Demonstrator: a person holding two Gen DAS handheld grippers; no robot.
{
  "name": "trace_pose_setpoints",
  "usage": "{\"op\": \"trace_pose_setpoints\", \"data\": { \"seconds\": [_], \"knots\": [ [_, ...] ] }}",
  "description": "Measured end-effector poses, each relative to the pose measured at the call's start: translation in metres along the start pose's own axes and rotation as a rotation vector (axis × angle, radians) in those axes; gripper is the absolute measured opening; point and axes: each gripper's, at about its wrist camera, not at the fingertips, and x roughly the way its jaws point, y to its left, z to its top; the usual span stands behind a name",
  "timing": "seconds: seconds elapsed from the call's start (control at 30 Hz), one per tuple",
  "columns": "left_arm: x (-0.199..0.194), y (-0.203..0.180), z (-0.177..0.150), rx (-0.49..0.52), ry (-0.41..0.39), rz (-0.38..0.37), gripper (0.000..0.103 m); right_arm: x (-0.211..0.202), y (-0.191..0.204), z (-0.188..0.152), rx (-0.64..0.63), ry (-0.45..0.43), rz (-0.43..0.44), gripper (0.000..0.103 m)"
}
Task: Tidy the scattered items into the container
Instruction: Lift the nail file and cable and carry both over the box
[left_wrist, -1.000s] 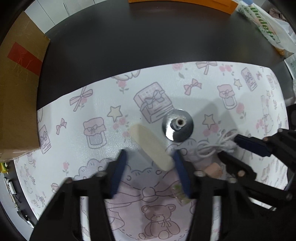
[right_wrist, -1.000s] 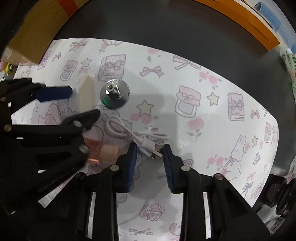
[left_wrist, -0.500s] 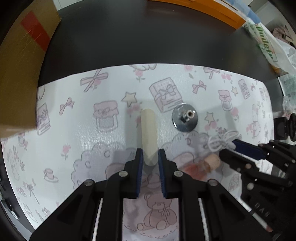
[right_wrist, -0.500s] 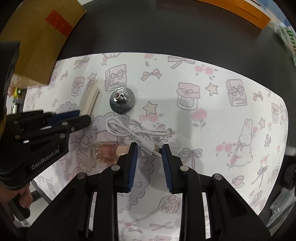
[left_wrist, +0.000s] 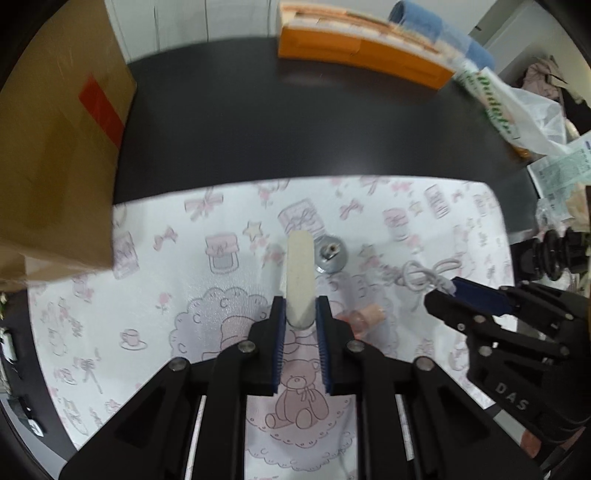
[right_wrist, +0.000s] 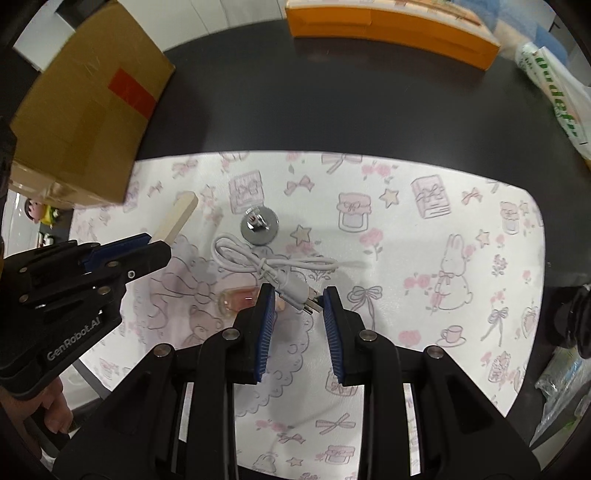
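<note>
both tongs have risen, the left tongs closing on the cream stick.

Both wrist views look steeply down, sharing mat.

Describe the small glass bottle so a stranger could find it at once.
On the patterned mat, look just below the white cable and the round metal disc. The bottle lies on its side there, the only clear, pinkish thing.
</note>
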Motion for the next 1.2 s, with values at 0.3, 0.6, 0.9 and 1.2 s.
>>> {"op": "trace_pose_setpoints", "data": {
  "seconds": [0.3,0.6,0.9,1.2],
  "knots": [
    [-0.054,-0.019,0.006,0.032,-0.092,0.006,0.016,-0.055,0.007,0.005,0.023,-0.082,-0.007,0.027],
    [-0.109,-0.009,0.005,0.013,-0.175,0.010,0.016,-0.104,0.028,0.011,-0.023,-0.124,-0.017,0.027],
    [-0.146,0.018,0.009,-0.038,-0.240,0.019,0.016,-0.122,0.066,0.026,-0.096,-0.141,0.010,0.027],
    [-0.174,0.053,0.020,-0.088,-0.297,0.048,0.016,-0.134,0.120,0.059,-0.209,-0.172,0.031,0.027]
  ]
}}
